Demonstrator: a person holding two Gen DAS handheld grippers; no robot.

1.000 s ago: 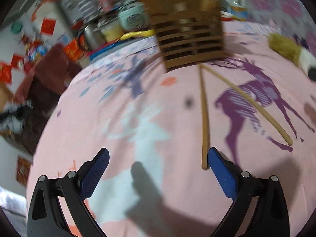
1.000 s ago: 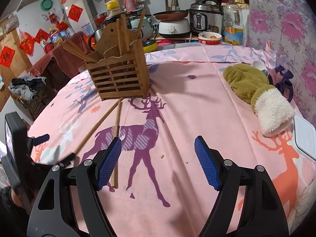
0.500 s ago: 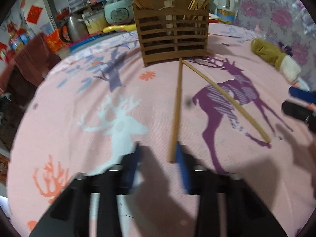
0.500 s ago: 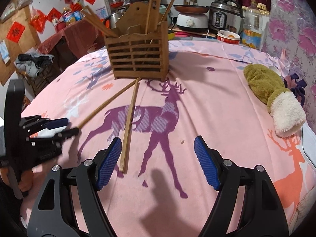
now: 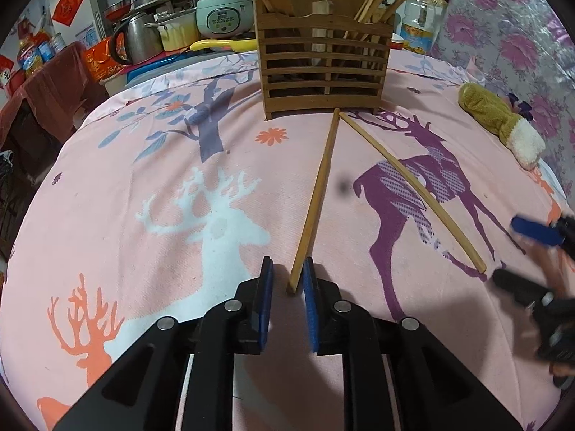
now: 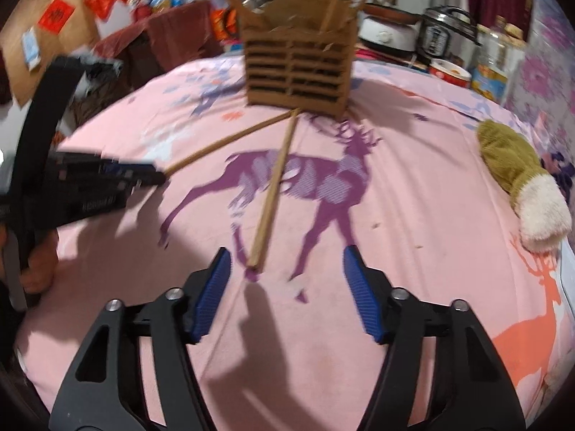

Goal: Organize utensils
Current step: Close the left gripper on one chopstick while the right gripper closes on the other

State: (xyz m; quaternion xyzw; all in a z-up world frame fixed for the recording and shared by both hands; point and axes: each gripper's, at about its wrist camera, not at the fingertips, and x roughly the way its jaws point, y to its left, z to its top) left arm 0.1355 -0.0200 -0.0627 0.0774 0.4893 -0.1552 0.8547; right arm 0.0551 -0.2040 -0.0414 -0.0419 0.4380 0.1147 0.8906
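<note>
Beyond both claws, the slatted holder (image 5: 325, 68) is cut off at its top. Open pink cloth (image 5: 151, 194) is seen around. The left gripper (image 5: 287, 269) is nearly closed about one chopstick's (image 5: 316, 194) near end; contact cannot be told. The right gripper (image 6: 284, 265), just narrowed, is half-open around the other chopstick's (image 6: 275, 183) tip.

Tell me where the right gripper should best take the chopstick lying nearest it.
Probably its near end, approached from above with the right gripper straddling the chopstick: it lies flat on the cloth, far tip against the wooden holder.
</note>
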